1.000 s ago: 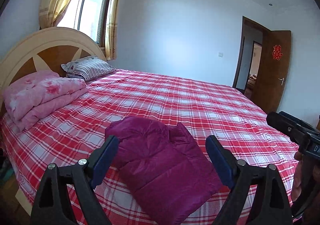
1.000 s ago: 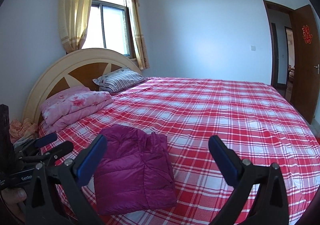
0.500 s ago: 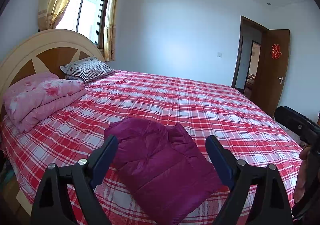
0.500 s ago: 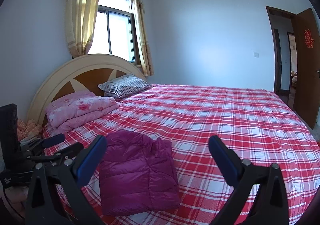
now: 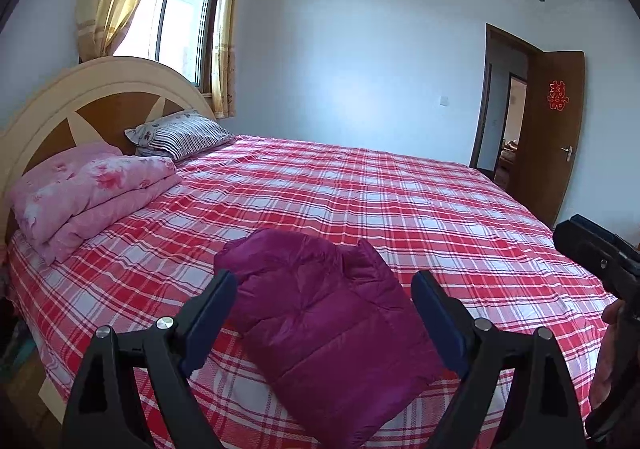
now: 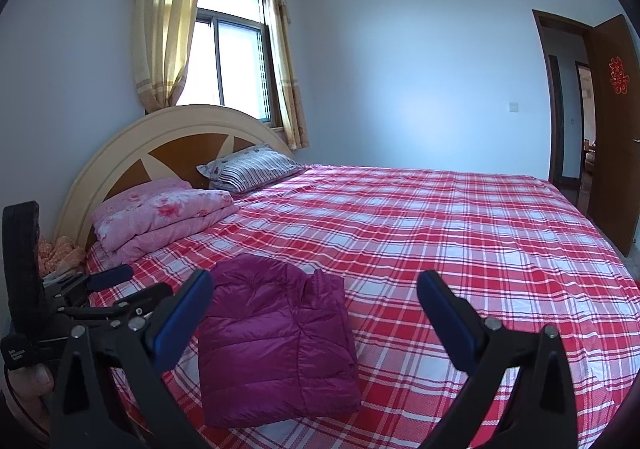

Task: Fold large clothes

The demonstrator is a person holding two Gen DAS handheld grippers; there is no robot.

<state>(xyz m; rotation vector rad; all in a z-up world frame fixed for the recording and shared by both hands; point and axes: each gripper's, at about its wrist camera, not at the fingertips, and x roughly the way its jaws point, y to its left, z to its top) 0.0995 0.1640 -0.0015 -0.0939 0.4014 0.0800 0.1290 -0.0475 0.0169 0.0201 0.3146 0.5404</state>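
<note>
On the plaid bed (image 5: 400,209), a folded purple jacket (image 5: 332,321) lies beyond both wide-open, empty grippers: left gripper (image 5: 322,301), right gripper (image 6: 314,305).

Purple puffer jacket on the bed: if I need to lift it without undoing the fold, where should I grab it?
Probably the near edge of the purple puffer jacket, coming low from the bed's near side. It lies flat in a compact folded bundle; pinching the stacked layers there should keep them together. Both grippers are open and off it.
</note>
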